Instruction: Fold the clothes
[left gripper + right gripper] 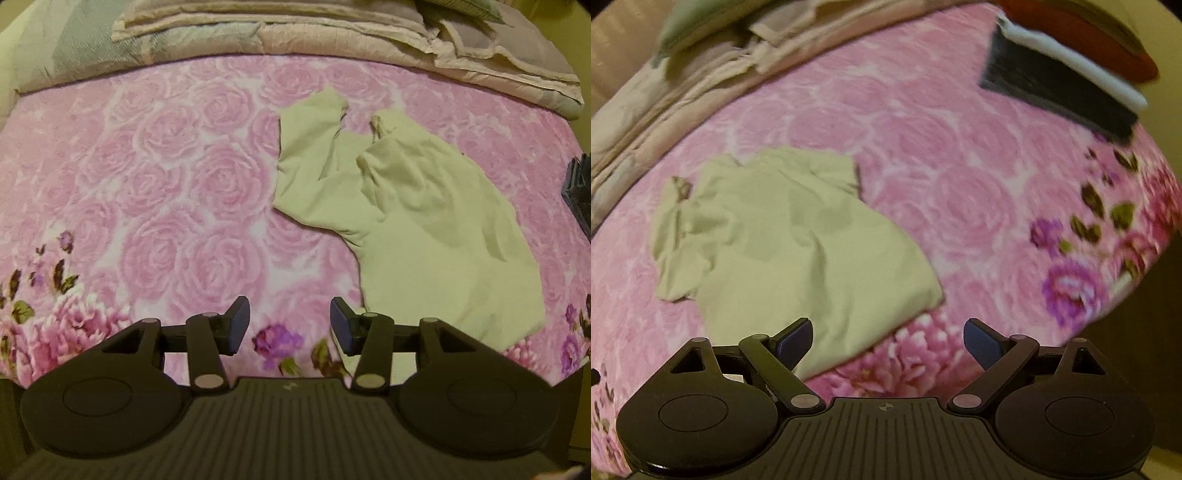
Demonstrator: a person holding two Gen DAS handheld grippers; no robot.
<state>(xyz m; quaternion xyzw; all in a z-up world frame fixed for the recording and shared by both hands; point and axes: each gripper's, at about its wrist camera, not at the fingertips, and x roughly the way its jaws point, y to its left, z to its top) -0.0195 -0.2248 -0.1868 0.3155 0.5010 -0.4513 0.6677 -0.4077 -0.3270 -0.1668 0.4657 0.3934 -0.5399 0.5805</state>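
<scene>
With the left tool [290, 325] and right tool [888, 341] both spread and empty, the bedsheet [166, 177] could be pinched along with the crumpled pale-green shirt [424, 221] at lower right; a lopsided fold would result.

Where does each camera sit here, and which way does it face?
Left wrist: on the left gripper, facing steeply down at the floral bedspread; pale green shirt to its right; own open fingers show.
Right wrist: on the right gripper, facing down over the shirt's hem; folded stack far right; own open fingers show.
Shared: shirt, bedspread, bunched quilt.
</scene>
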